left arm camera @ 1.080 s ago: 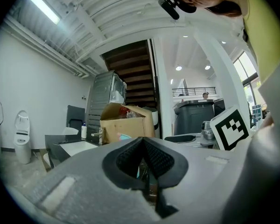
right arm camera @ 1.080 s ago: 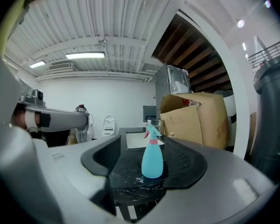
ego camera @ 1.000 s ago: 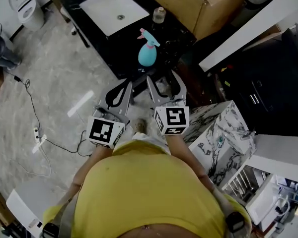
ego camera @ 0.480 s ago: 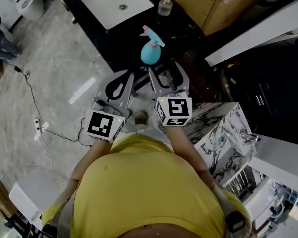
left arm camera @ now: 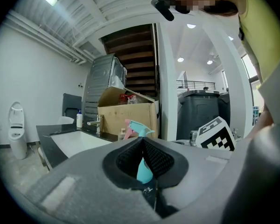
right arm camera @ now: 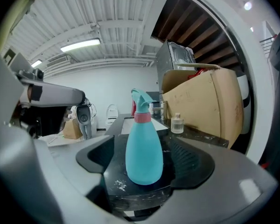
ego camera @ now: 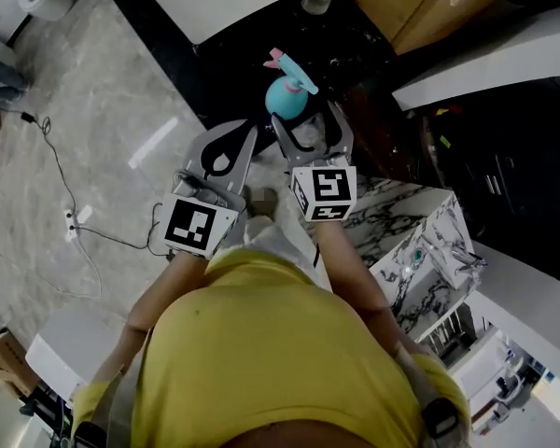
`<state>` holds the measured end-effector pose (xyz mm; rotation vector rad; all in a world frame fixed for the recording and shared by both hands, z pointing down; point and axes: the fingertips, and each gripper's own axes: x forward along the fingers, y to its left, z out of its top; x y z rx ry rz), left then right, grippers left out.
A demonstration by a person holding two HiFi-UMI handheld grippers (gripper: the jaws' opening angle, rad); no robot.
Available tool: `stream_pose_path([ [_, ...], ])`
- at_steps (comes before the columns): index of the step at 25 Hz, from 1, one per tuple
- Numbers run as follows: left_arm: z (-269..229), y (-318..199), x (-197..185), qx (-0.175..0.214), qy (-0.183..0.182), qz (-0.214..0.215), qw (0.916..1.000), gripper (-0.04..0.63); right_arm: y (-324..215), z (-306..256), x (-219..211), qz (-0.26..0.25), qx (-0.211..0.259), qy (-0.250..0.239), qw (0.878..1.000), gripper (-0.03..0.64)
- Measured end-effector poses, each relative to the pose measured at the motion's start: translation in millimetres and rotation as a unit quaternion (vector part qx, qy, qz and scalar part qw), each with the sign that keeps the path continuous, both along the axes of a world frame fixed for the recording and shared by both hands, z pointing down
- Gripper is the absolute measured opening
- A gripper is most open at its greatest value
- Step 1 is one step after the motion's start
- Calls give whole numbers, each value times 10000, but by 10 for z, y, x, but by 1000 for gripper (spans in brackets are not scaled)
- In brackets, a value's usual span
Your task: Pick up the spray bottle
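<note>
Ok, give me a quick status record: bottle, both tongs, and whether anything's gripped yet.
spray bottle: teal, pink collar, upright on the black counter
right tongs: open, jaws have just been opening; the bottle stands between them with a gap on each side
left tongs: shut, empty, beside the right tongs
grip: not yet made

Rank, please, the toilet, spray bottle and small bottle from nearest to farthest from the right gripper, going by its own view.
1. Spray bottle: dead ahead, untouched, at the mouth of the right gripper's fingers, which have just been opening.
2. Small bottle: farther back on the counter, to the right.
3. Toilet: far background, left of centre.
</note>
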<state>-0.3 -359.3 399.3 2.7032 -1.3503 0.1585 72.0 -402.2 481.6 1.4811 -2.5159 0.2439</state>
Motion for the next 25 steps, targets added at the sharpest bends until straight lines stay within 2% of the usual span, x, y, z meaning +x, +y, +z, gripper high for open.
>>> stream_pose_path([
  [11,207,-229,33,-225,-51,151,9996,5,-359,437,-168,-374,-311,245,9985,457],
  [21,284,-356,-70,-349,-32,39,9994,6,-515,589,-347,-669,-425,406,9960,454],
  [23,297,-347,-88,-359,-43,31,9993,6,-512,590,-346,-655,-379,433,9962,413],
  [25,310,-335,-109,-372,-52,25,9993,6,-512,584,-340,-630,-300,434,9966,410],
])
